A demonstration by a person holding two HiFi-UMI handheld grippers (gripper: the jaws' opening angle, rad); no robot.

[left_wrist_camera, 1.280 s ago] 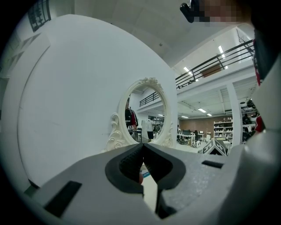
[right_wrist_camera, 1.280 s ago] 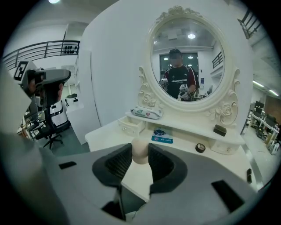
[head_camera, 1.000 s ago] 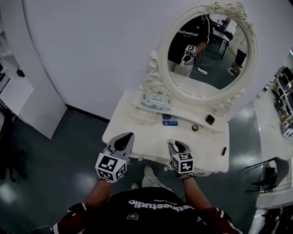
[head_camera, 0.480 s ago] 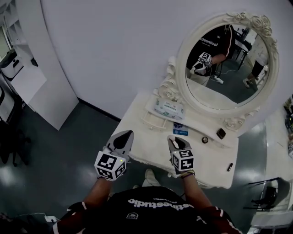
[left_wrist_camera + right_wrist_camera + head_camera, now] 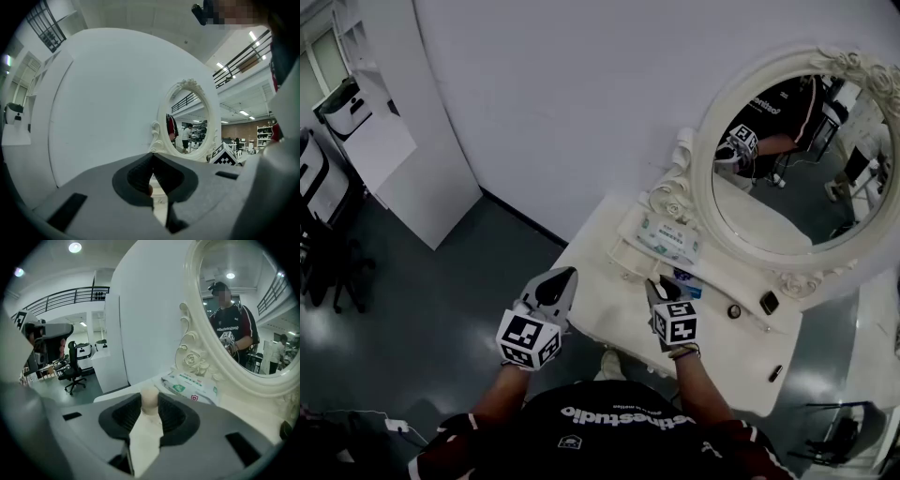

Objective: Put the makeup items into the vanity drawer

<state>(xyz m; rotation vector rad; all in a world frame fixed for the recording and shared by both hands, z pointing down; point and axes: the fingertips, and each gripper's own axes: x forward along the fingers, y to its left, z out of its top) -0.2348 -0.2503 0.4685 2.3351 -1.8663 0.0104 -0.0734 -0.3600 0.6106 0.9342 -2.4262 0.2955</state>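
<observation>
A person stands at a white vanity surface [image 5: 602, 292] beneath an ornate oval mirror [image 5: 787, 169], a hand-held gripper in each hand. The right hand-held gripper [image 5: 661, 291] is clamped on a small beige makeup item [image 5: 150, 400], which stands upright between its dark ribbed pads, over the near part of the surface. The left hand-held gripper [image 5: 563, 276] hangs by the surface's left front edge with its jaws together, tips meeting. A pack of wipes [image 5: 668, 238] lies on the raised ledge at the foot of the mirror. Just beyond the right hand-held gripper is a small blue item [image 5: 686, 281]. Farther right sit a round dark item [image 5: 733, 310] and a dark square one [image 5: 768, 302]. A small dark stick [image 5: 775, 373] lies near the right edge.
</observation>
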